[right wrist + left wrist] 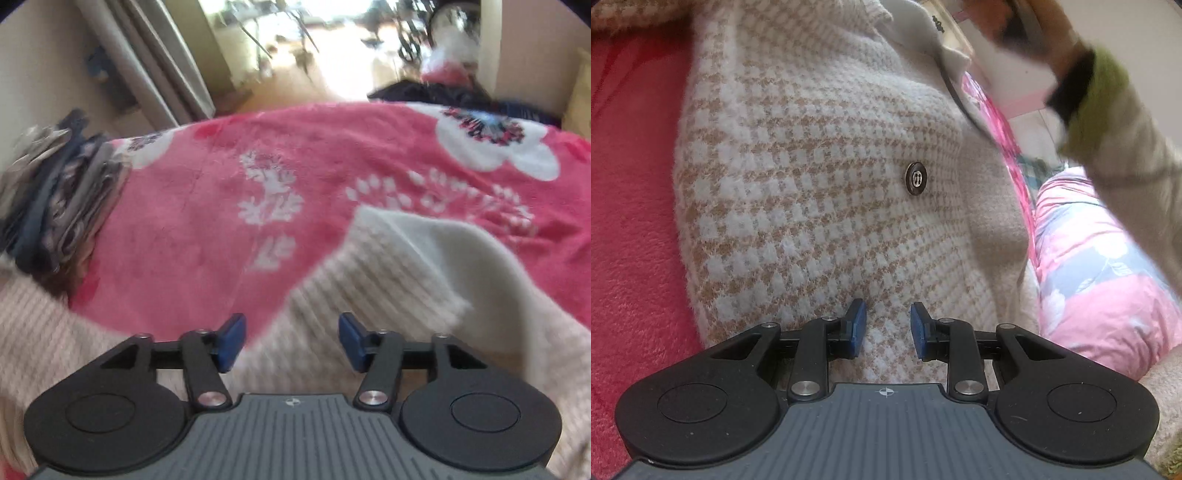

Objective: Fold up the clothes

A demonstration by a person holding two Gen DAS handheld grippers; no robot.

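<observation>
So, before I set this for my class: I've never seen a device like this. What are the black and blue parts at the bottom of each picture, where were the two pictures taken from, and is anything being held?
Each picture comes from a camera fixed on a hand-held gripper, looking forward along its two blue-tipped fingers. A person carries one in each hand; no robot arm is involved.

The left gripper hovers over a beige-and-white checked knit garment with a dark button, lying on a pink blanket. Its jaws stand slightly apart, with nothing clearly pinched. At upper right, blurred, is the person's sleeve.

The right gripper looks across the same flowered blanket at a cream ribbed part of the garment. Its jaws are open and empty. A stack of folded clothes sits at left.
</observation>
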